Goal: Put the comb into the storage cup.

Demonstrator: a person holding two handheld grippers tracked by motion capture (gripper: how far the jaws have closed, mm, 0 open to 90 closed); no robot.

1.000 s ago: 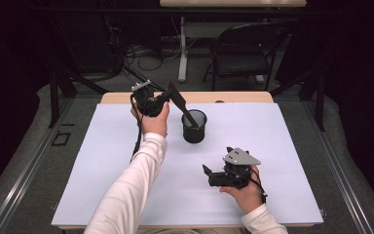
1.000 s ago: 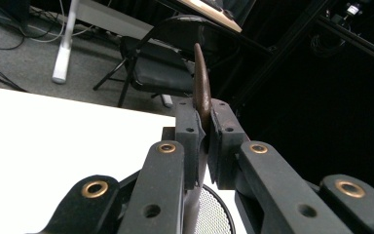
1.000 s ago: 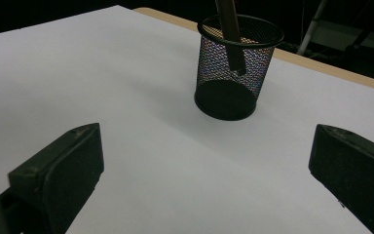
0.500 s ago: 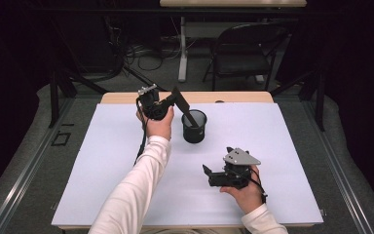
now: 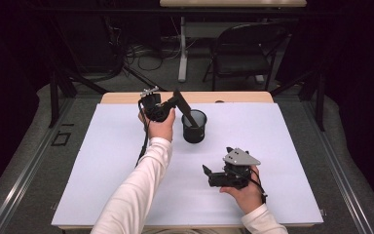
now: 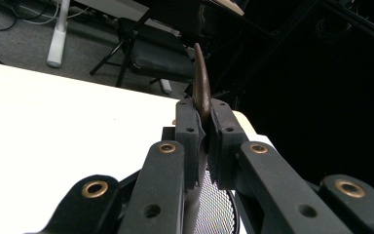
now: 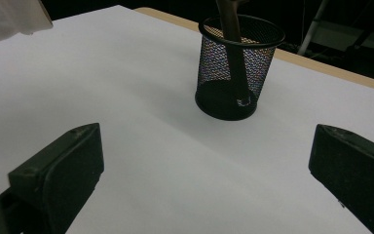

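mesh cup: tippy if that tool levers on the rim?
Probably. The mesh cup looks light, being mostly open wire, and stands free on the sheet. The brown tool leans on its rim while the left gripper clamps the upper end, so sideways pull may tip or slide it. The solid base should help somewhat.

One mesh cup (image 5: 194, 126), one brown tool (image 5: 186, 109), two grippers, one chair (image 5: 241, 53).

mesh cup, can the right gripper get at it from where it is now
Probably yes. The right gripper rests open on the table, jaws pointed toward the mesh cup, with bare white sheet between them. The left gripper holds a dark tool slanting into the cup, so the top is taken.
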